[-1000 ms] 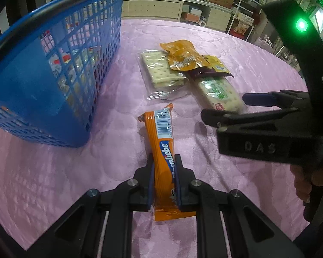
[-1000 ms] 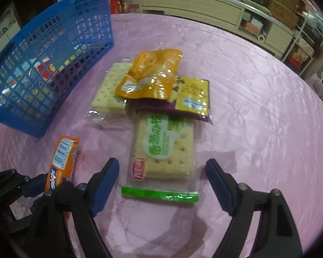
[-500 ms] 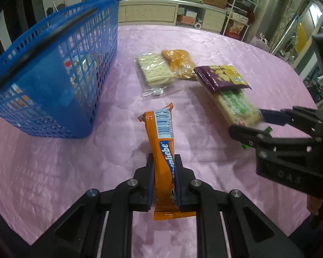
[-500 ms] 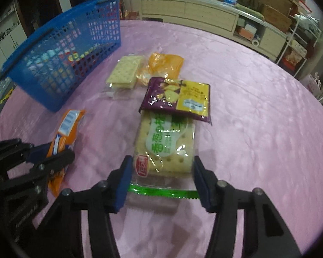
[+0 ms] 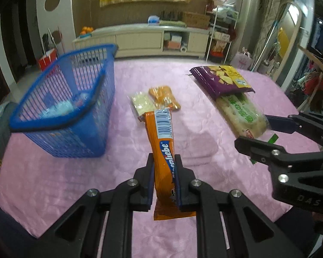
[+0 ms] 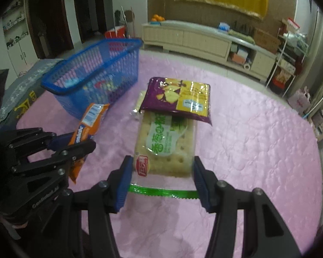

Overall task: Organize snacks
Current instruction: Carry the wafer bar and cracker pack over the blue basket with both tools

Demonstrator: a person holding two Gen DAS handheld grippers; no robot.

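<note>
My left gripper (image 5: 163, 178) is shut on an orange snack bar (image 5: 162, 137) and holds it up above the pink table. My right gripper (image 6: 160, 173) is shut on a green-labelled cracker pack (image 6: 165, 146), also lifted; a purple and yellow chip bag (image 6: 178, 99) rides on the pack's far end. In the left wrist view the cracker pack (image 5: 240, 114) and chip bag (image 5: 221, 78) hang at the right, held by the right gripper (image 5: 260, 132). The blue basket (image 5: 66, 107) stands at the left with some packets inside.
A clear cracker pack (image 5: 141, 104) and an orange pouch (image 5: 164, 96) lie on the pink tablecloth (image 5: 53, 182) between the basket and the held snacks. The basket (image 6: 97, 77) is left of the right gripper. A cabinet and shelves stand beyond the table.
Both grippers have risen from the table with their snacks. The right gripper closed on the cracker pack and lifted it, carrying the chip bag along.
</note>
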